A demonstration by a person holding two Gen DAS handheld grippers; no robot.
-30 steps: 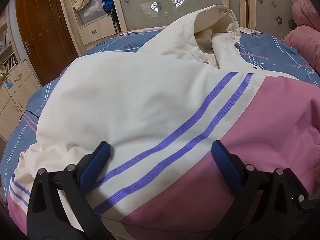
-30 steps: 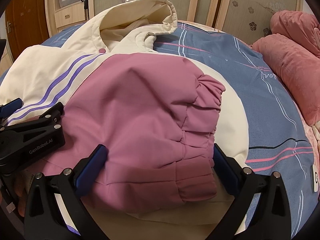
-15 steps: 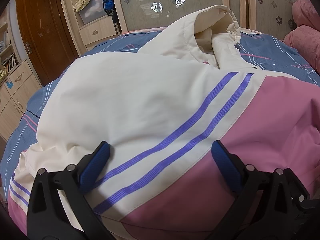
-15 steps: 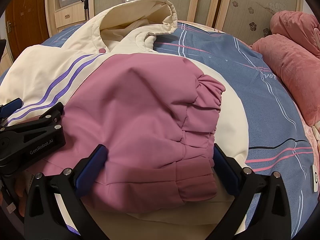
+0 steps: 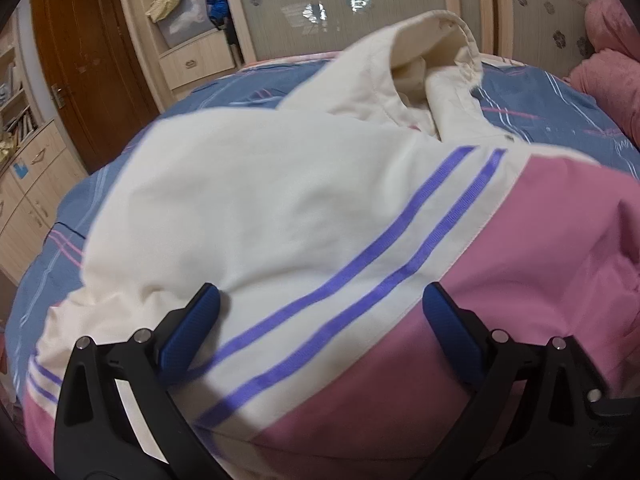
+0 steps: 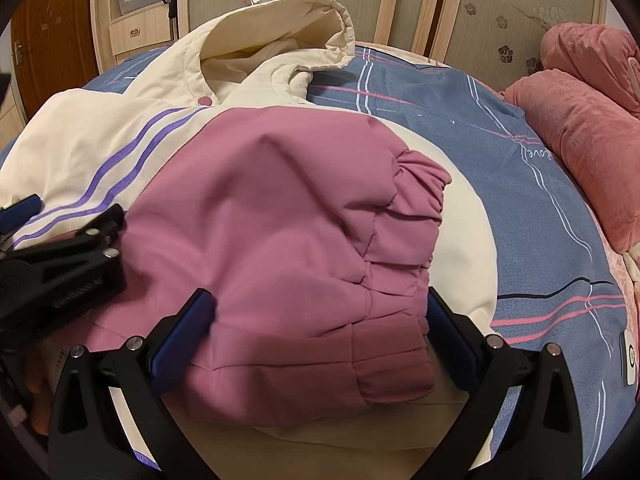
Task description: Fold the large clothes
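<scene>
Left wrist view: jacket (image 5: 256, 216) lies on the bed (image 5: 92, 208), cream upper body with two purple stripes (image 5: 360, 276) running diagonally, pink lower panel (image 5: 520, 280) to the right. Hood (image 5: 420, 64) sits at the far end, so the long axis runs from the camera away toward the wardrobe (image 5: 360, 4), hood end pointing away. Left tongs (image 5: 320, 328) spread wide, blue pads either side of the striped cloth, pinching nothing; whether the pads touch the fabric, cannot tell. Right wrist view: pink sleeve (image 6: 304, 240) is folded in across the jacket body, its gathered cuff (image 6: 420, 184) lying on the cream part, right of centre. Right tongs (image 6: 320, 336) also spread, straddling the near end of the pink sleeve, nothing clamped. Left tongs visible at the left edge, resting low on the jacket. Pink pillows (image 6: 580, 128) lie well apart on the right. Progress, judged: partway, one sleeve looks folded in; the other side seems at least partly tucked, hard to confirm. Hood not folded down, and the body's lengthwise fold not yet done.
</scene>
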